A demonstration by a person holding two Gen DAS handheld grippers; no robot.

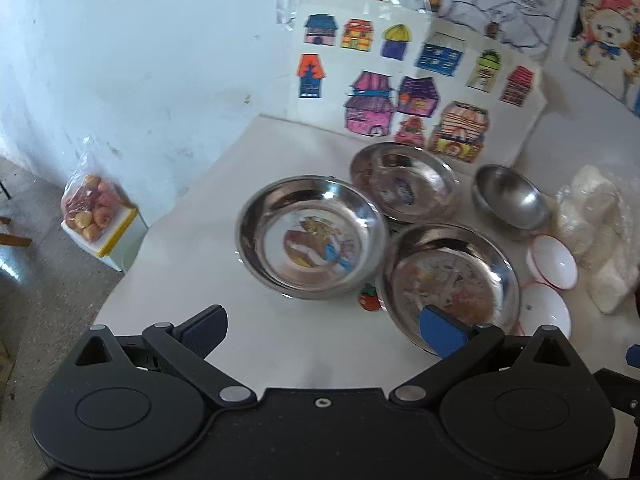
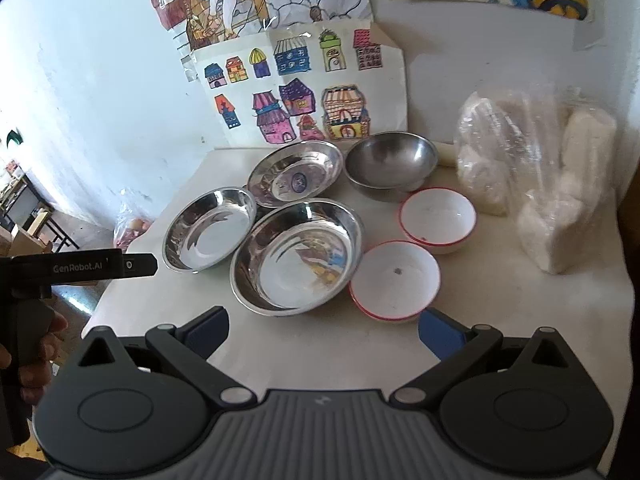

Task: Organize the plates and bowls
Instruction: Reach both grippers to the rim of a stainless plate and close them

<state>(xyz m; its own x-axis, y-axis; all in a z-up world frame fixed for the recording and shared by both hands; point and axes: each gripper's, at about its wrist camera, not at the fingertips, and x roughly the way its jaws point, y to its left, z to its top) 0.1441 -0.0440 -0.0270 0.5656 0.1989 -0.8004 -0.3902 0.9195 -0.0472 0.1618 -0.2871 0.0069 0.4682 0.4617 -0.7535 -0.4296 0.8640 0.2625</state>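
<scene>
So far nothing is stacked: three steel plates (image 2: 296, 256), a steel bowl (image 2: 390, 162) and two white bowls (image 2: 396, 278) lie apart mid-table, beyond my left gripper (image 1: 322, 330) and right gripper (image 2: 322, 332), both spread, empty.

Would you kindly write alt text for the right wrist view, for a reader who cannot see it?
The open right gripper hovers over a white table with three shiny steel plates, a steel bowl and two red-rimmed white bowls. Plastic bags sit right, drawings behind.
</scene>
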